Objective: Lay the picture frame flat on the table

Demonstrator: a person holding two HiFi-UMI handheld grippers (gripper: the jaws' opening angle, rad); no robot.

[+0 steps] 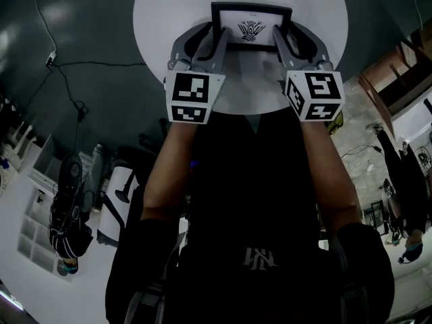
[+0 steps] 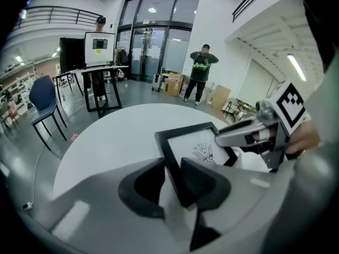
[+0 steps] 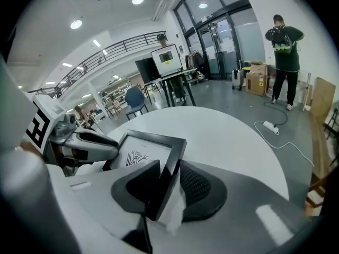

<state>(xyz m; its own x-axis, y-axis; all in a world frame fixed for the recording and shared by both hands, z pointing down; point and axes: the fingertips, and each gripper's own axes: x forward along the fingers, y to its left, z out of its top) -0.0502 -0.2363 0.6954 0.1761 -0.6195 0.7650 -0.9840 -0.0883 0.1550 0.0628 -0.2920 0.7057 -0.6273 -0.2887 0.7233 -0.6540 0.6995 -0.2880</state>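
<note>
Black picture frame, long axis left-right: left edge pinched by left gripper, right edge loosely straddled by spread right gripper.

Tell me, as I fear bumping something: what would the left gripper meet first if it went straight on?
The picture frame: its side rail sits between the left gripper's jaws, so any advance would likely push it across the round table.
</note>
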